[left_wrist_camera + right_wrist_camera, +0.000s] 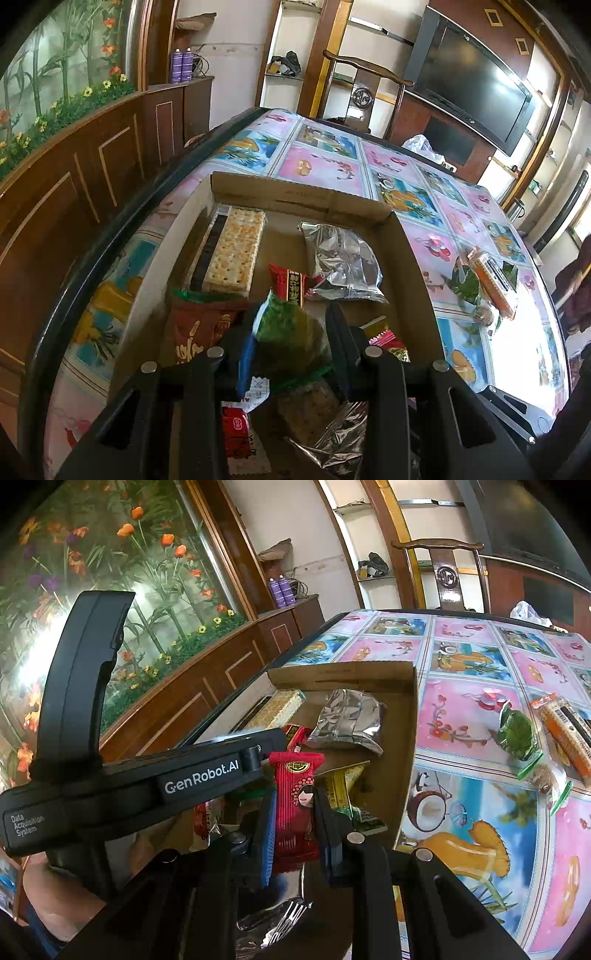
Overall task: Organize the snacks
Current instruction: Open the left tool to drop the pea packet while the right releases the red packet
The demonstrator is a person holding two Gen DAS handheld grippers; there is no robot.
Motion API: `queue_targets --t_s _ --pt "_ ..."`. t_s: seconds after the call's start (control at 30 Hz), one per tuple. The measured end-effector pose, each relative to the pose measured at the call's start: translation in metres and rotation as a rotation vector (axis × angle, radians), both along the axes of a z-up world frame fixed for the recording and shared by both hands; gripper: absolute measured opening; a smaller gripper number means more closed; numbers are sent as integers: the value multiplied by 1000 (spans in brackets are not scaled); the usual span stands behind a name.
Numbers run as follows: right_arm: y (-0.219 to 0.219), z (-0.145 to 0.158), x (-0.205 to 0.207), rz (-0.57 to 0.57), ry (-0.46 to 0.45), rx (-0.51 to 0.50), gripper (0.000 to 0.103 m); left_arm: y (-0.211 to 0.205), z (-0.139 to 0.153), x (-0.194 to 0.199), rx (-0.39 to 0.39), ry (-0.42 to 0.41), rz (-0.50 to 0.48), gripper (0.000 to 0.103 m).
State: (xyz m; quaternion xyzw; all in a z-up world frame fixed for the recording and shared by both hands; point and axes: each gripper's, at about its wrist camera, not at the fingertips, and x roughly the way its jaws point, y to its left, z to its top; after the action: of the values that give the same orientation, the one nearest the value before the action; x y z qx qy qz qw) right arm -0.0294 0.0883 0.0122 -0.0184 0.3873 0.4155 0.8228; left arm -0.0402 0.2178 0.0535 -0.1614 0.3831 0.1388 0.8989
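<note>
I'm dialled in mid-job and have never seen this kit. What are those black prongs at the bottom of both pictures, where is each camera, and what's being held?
No robot here: a person holds a two-finger gripper in each hand, each with a fisheye camera looking along its fingers. The prongs are those fingers.

Left wrist view: the left gripper is shut on a green snack packet above the cardboard box.

Right wrist view: the right gripper is shut on a red snack packet; the black body crossing on the left is the other gripper.

The box sits on a patterned tablecloth and already holds a cracker pack, a silver pouch and other snacks. Outside it lie a green packet and an orange packet.
</note>
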Motion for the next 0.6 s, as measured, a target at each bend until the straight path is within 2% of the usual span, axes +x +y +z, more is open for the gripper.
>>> queue_targets --t_s 0.6 --pt "0 -1 3 -10 4 0 22 0 2 -1 9 0 6 34"
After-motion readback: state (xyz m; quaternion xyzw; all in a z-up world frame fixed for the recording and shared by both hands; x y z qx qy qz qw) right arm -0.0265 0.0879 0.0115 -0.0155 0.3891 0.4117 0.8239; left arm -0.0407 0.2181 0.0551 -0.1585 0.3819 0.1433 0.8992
